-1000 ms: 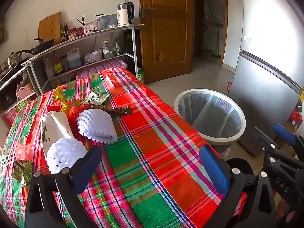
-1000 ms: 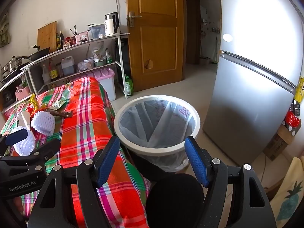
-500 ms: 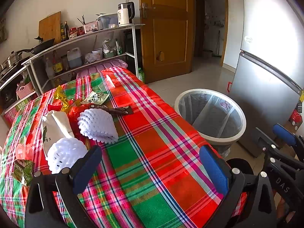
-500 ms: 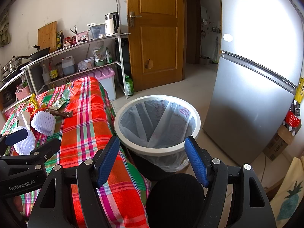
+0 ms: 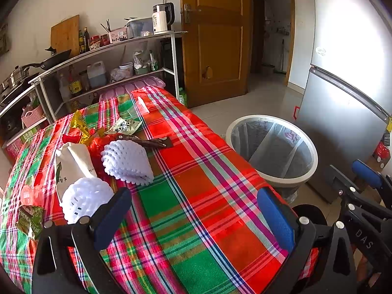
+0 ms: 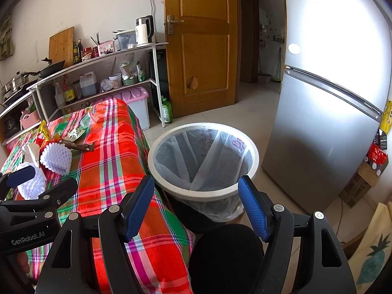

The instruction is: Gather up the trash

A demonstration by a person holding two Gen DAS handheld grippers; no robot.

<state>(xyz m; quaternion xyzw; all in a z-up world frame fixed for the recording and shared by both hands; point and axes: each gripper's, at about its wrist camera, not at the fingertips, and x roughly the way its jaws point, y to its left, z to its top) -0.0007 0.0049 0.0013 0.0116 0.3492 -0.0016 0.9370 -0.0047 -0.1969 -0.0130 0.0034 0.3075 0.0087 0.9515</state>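
Trash lies on the plaid tablecloth [image 5: 196, 196]: two white foam fruit nets [image 5: 127, 163] [image 5: 84, 197], a white paper bag [image 5: 71, 164], a brown wrapper [image 5: 149, 142], green and yellow packets [image 5: 125, 125]. The bin with a clear liner [image 5: 272, 147] stands on the floor right of the table; it also shows in the right wrist view [image 6: 203, 156]. My left gripper [image 5: 193, 210] is open and empty over the near part of the table. My right gripper [image 6: 196, 203] is open and empty, just in front of the bin.
A metal shelf rack [image 5: 110, 56] with bottles, kettle and pans stands behind the table. A wooden door [image 5: 213, 36] is at the back. A grey fridge [image 6: 330, 98] stands right of the bin. A black round stool [image 6: 225, 257] is below my right gripper.
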